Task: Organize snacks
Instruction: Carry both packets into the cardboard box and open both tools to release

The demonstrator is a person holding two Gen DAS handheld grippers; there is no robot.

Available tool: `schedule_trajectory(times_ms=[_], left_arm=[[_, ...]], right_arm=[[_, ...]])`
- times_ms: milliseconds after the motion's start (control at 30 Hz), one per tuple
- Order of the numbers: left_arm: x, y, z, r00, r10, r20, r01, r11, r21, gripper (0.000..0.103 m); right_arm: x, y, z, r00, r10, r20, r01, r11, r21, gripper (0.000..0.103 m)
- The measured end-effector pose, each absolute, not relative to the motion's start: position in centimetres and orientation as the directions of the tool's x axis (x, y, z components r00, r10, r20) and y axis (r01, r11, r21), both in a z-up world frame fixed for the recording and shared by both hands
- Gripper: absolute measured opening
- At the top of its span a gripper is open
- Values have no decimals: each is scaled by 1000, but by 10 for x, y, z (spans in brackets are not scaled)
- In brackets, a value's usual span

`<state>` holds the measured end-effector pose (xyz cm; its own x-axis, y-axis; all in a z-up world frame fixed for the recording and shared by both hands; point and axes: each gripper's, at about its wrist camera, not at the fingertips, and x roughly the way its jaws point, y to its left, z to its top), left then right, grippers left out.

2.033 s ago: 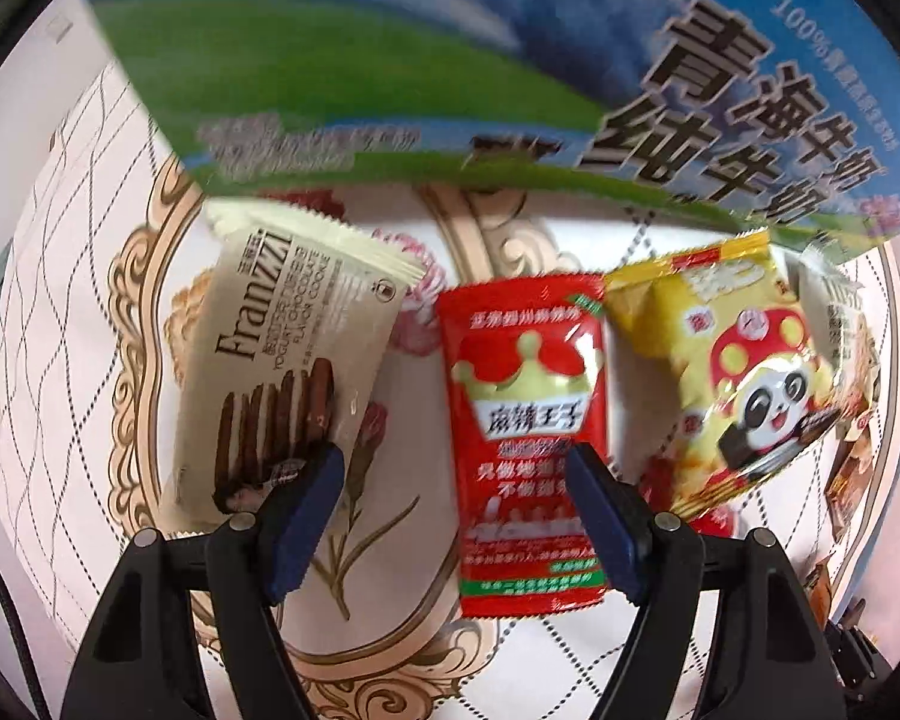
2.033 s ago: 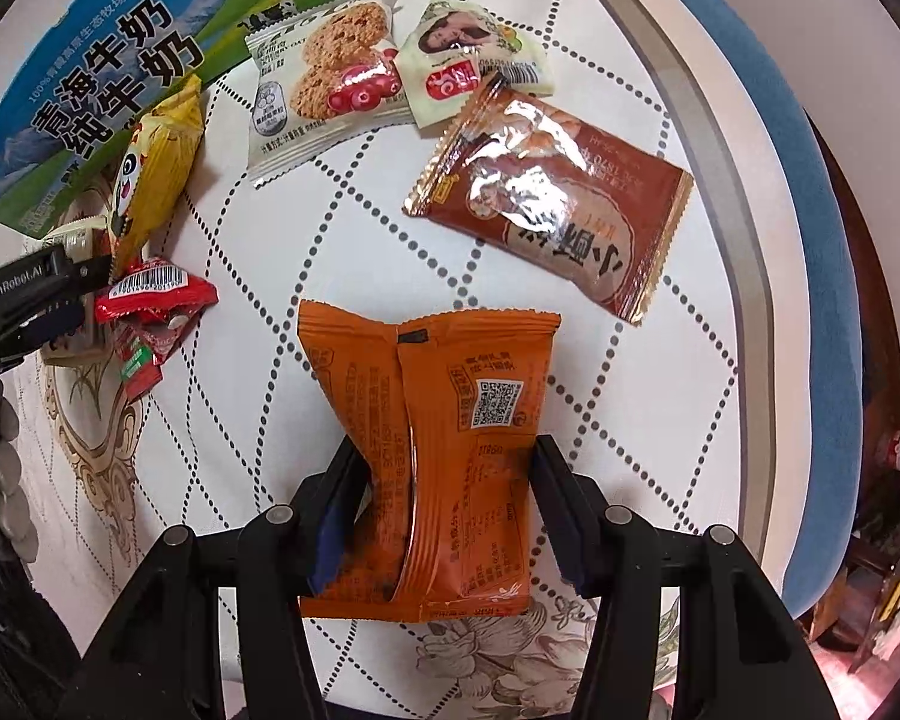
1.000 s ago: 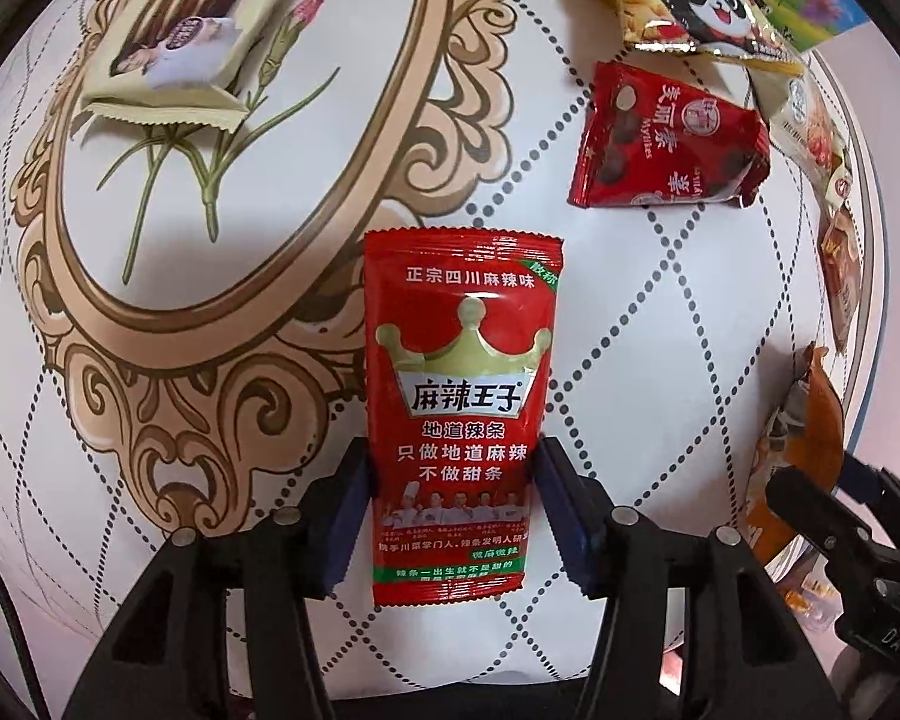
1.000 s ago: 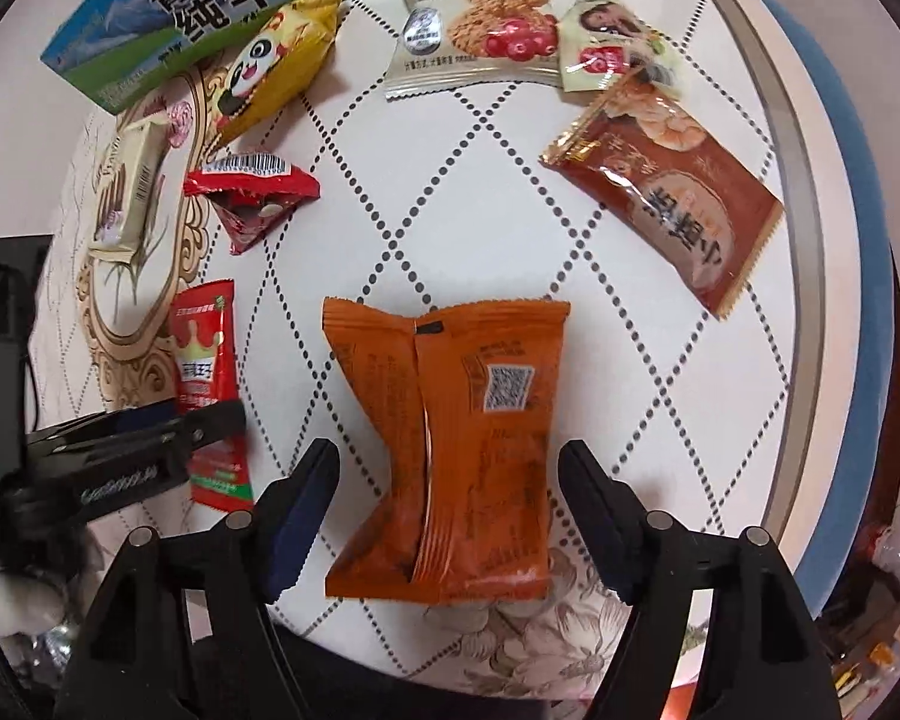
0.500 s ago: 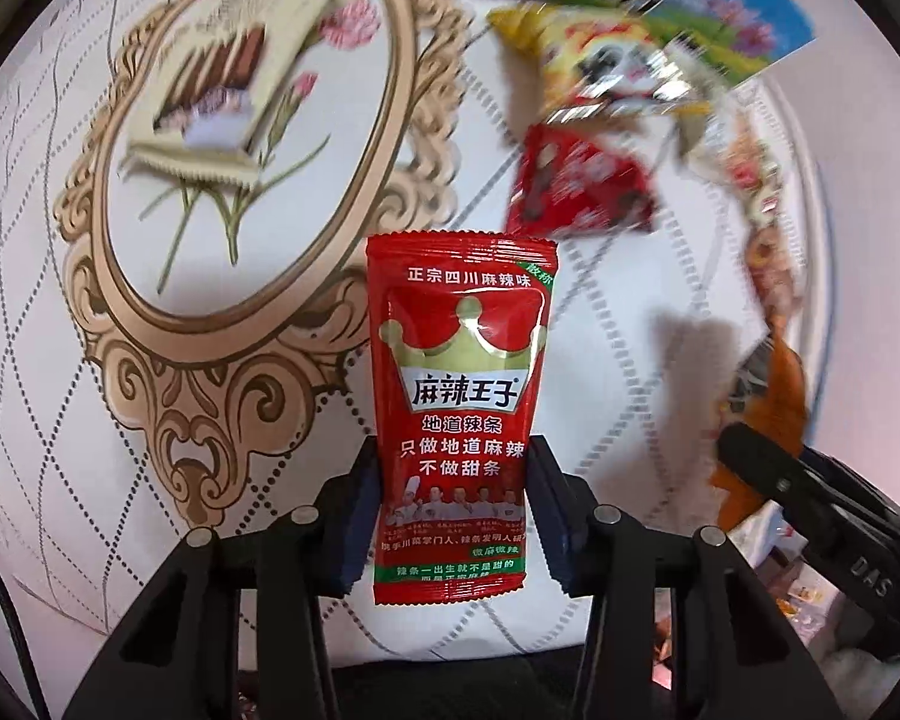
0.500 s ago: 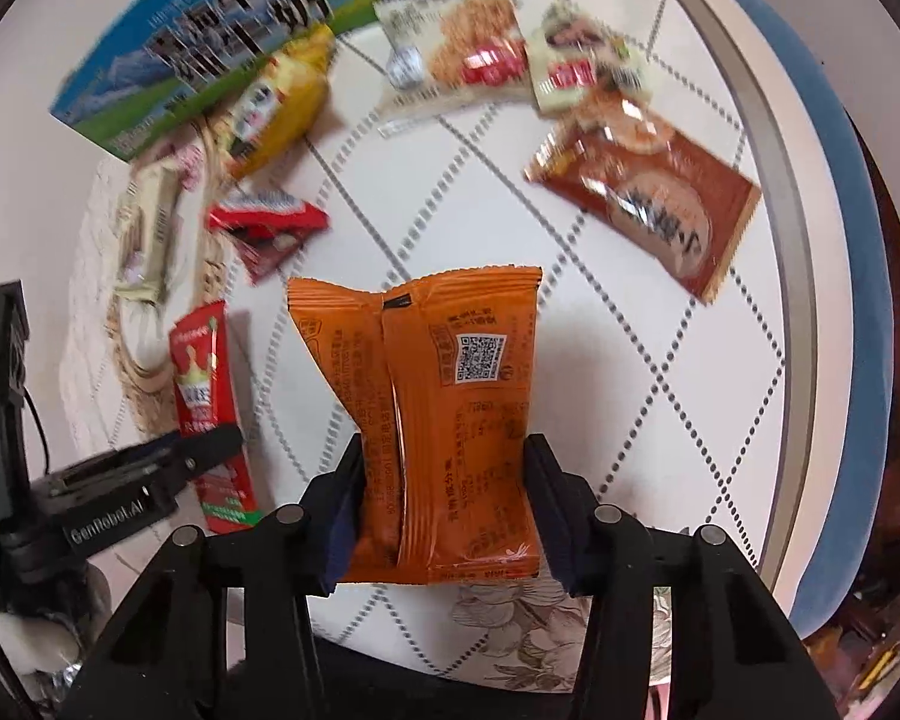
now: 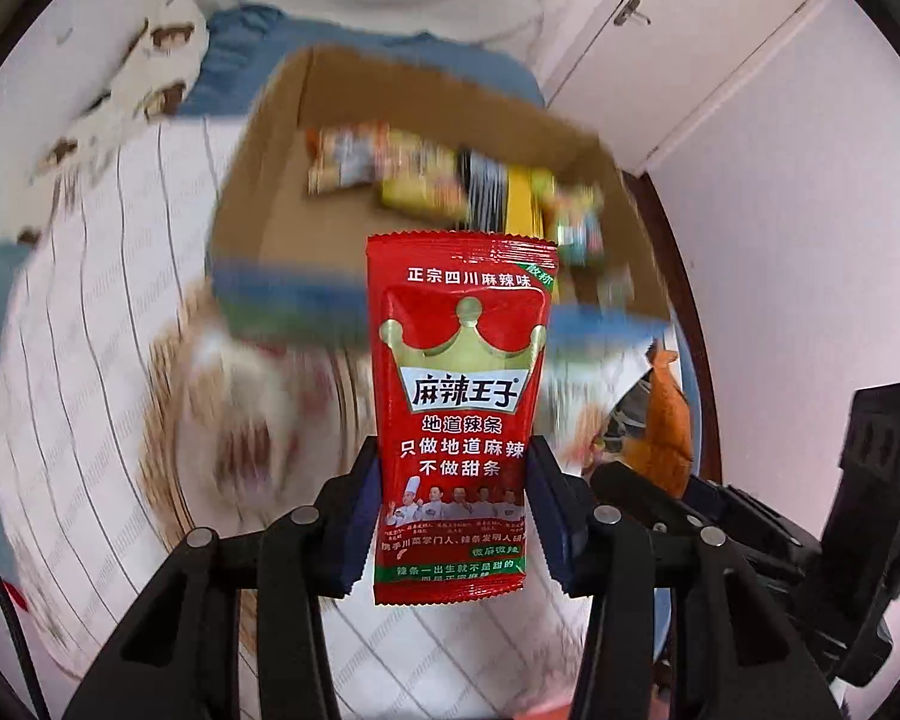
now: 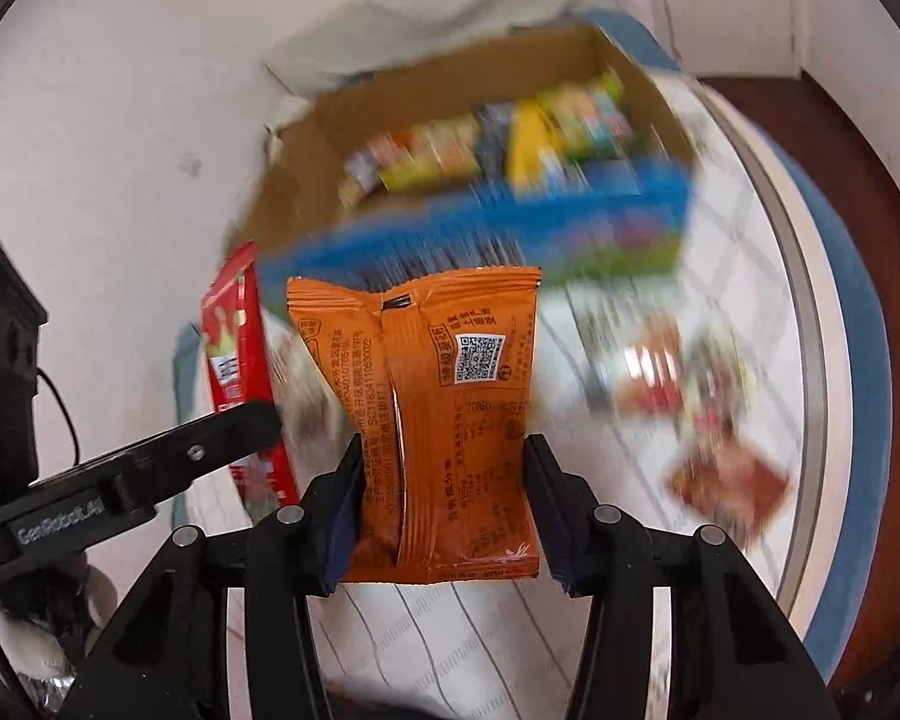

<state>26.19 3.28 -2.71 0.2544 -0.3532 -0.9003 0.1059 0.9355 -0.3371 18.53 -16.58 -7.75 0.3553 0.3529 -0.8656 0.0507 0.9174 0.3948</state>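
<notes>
Between each clamped gripper's pads, one snack: left gripper [image 7: 453, 516] red packet [image 7: 459, 396], right gripper [image 8: 444, 510] orange packet [image 8: 444, 420].

Claws, pair, both raised and angled steeply downward.
Left claw [image 7: 450, 516]: pads clamped on a red packet [image 7: 459, 414]. Right claw [image 8: 444, 510]: pads clamped on an orange packet [image 8: 450, 420].

Red gold-crowned sachet [image 7: 459, 396], orange packet [image 8: 450, 420], brown blue-fronted box [image 8: 450, 120].
</notes>
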Motion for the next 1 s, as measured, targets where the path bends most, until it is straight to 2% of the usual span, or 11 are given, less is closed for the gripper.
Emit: schedule_trajectory(times_ms=[100,233,400,533,767,800,833,867,900,933,1000], left_arm=[[311,24,-27,275,-315,-908,98,949,-300,43],[376,27,-44,217,-266,-939,56,964,-260,43],[432,33,-81,102,-236,-966,19,972,-235,43],[448,38,-110,27,-234,-972,-12,972,-234,43],[447,31,-128,-14,-184,-983,8,983,-184,46],[448,30,-130,-12,-175,-984,15,984,-176,47],[448,28,-131,-13,-170,-985,25,985,-170,52],[448,26,-132,-12,-174,-985,34,984,-174,62],[448,24,-132,-11,-178,-984,38,983,-178,68],[448,23,-132,-6,-174,-985,44,984,-174,79],[448,22,-131,-1,-167,-986,42,985,-167,85]], right_arm=[[236,-146,-67,393,333,-857,21,928,371,52],[294,-138,-66,392,346,-852,22,923,385,52],[352,-131,-96,316,354,-880,48,921,388,52],[376,-125,-131,248,343,-906,61,928,368,52],[387,-113,-174,165,359,-919,51,927,372,55],[386,-112,-179,150,358,-921,61,927,370,64],[388,-112,-183,140,356,-924,74,927,369,73],[390,-112,-186,138,356,-924,77,926,369,90],[391,-112,-187,137,353,-926,72,928,365,94],[392,-111,-188,133,340,-931,71,934,351,94],[393,-111,-187,126,309,-943,63,946,318,95]])
